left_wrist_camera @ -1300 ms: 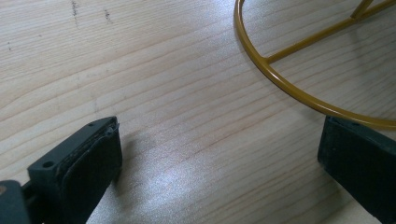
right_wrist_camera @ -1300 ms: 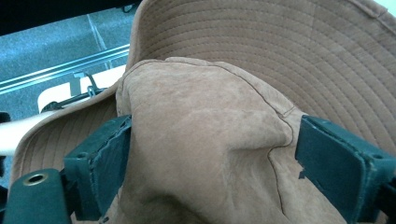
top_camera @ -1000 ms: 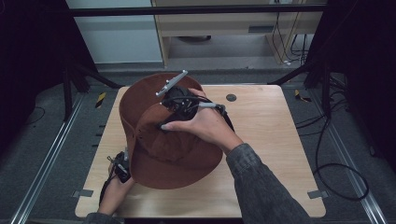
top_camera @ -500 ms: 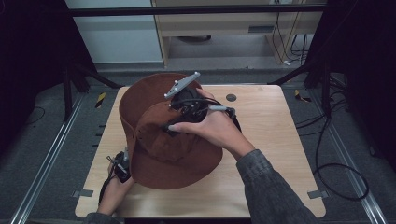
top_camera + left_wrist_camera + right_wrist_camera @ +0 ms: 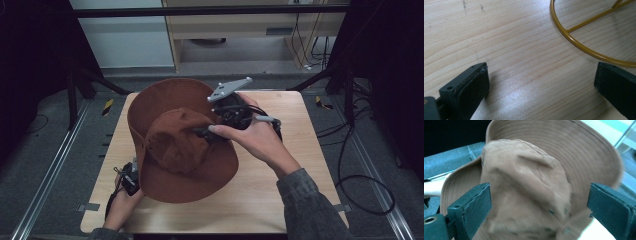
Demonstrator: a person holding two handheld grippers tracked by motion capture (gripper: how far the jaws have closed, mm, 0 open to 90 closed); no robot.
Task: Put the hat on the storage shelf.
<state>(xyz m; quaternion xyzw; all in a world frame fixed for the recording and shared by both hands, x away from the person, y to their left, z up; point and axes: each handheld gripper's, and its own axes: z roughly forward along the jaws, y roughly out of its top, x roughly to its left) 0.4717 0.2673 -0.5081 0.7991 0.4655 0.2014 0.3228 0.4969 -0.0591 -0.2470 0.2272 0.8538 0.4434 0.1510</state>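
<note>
A brown wide-brimmed hat (image 5: 175, 145) sits over the left middle of the wooden table (image 5: 280, 195), its far brim turned up. My right gripper (image 5: 201, 133) is at the crown's right side, open, jaws pointing left at it. In the right gripper view the hat's crown (image 5: 524, 182) lies just beyond the wide-apart jaws of the right gripper (image 5: 539, 205). My left gripper (image 5: 131, 176) rests low at the hat's near-left brim edge. The left gripper (image 5: 541, 82) is open over bare wood, nothing between its jaws, with a yellow wire ring (image 5: 574, 45) ahead of it.
The table's right half (image 5: 300, 150) is bare wood. A cable (image 5: 360, 185) trails over the right edge to the floor. Metal rails (image 5: 45, 180) run along the floor on the left, and a low shelf unit (image 5: 240, 30) stands behind the table.
My right gripper has drawn back to the right, off the top of the hat. The hat now shows its crown, with the far brim raised. The left hand has stayed put.
</note>
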